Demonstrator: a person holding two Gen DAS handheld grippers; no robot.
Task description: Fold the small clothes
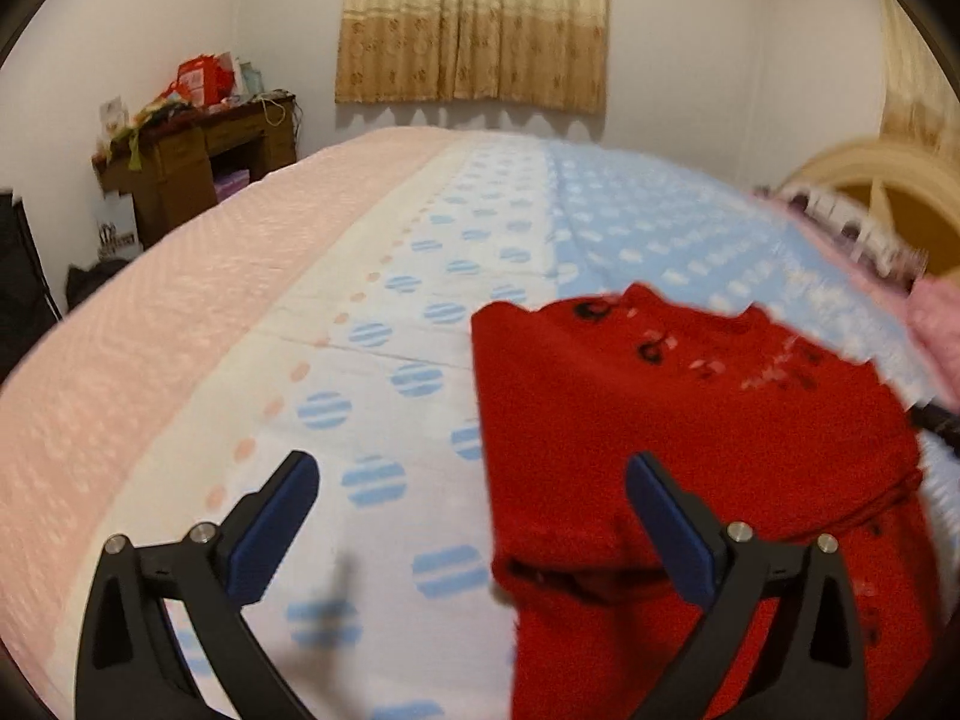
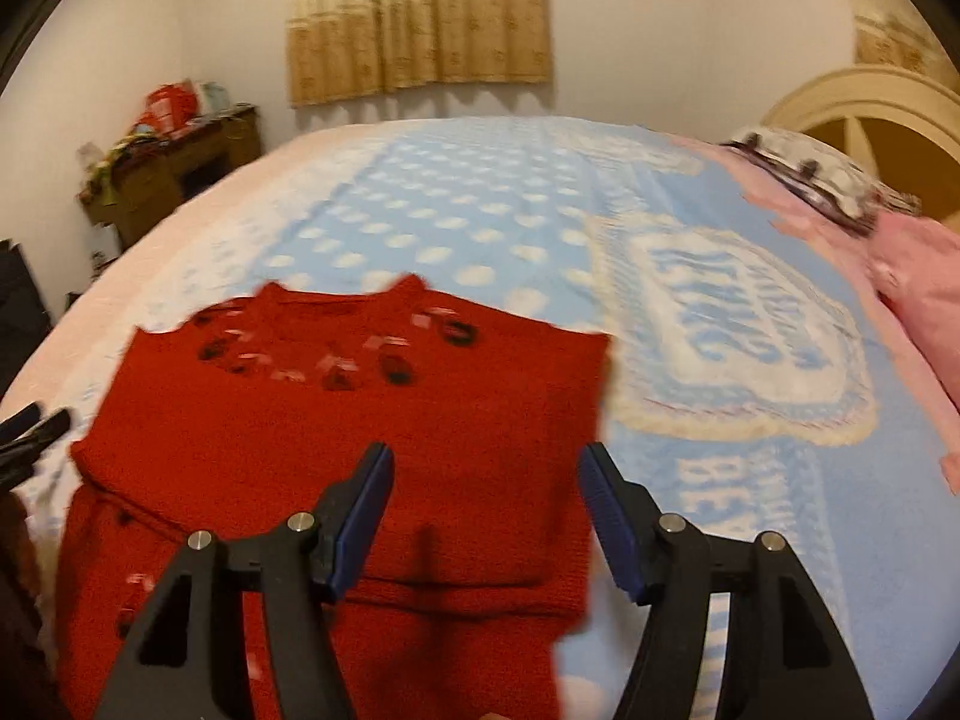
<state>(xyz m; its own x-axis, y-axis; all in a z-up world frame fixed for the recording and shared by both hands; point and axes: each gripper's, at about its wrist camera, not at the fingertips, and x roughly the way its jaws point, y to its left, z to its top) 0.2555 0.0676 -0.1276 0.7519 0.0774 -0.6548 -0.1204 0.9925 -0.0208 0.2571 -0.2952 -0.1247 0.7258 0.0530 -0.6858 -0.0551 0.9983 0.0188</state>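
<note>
Forward of both tools, the red sweater (image 2: pixel 360 420) lay on the bed (image 2: pixel 480 210), long axis running toward them. Right gripper (image 2: pixel 486 516) straddled its right edge, left gripper (image 1: pixel 474 516) its left; both stood wide open, holding nothing.

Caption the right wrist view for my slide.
Open right tool hovering over a partly folded red sweater on a blue dotted blanket.
</note>
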